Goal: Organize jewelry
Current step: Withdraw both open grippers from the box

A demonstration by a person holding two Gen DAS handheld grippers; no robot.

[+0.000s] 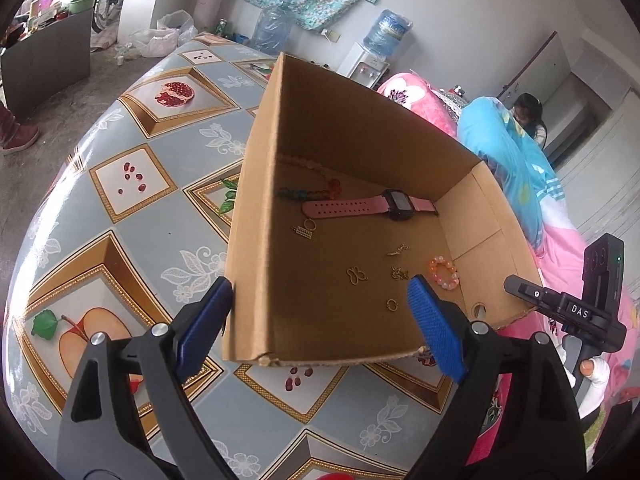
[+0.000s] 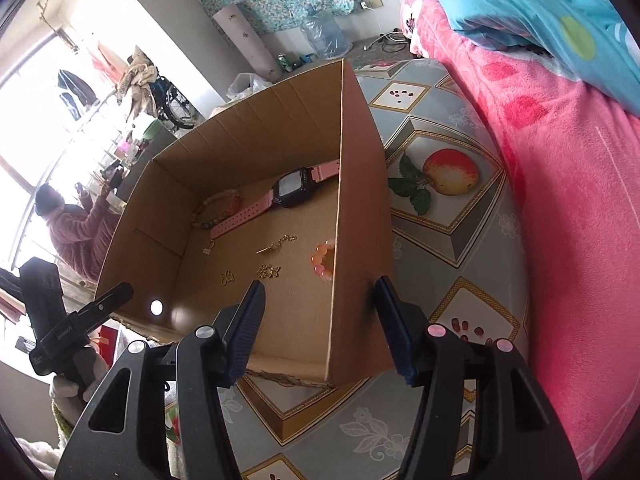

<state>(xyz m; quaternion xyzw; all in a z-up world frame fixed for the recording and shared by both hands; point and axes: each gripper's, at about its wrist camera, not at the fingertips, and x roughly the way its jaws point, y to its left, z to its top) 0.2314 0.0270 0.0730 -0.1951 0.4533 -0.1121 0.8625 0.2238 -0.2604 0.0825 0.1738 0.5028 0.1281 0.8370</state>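
Cardboard box (image 1: pixel 256 240) walls straddled, both hand-held grippers angled down (jaws apart, gripping nothing)

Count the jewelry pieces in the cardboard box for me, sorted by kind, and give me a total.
Watches: 1, the pink-strapped watch
Beaded pieces: 2, the long bead strand and the orange-pink bead bracelet
Small gold pieces: 5, including the butterfly charm and the ring
Total: 8

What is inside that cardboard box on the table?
Inside the cardboard box lie a pink watch, a long bead string, an orange bead bracelet and small gold charms. Its near walls may hide more.
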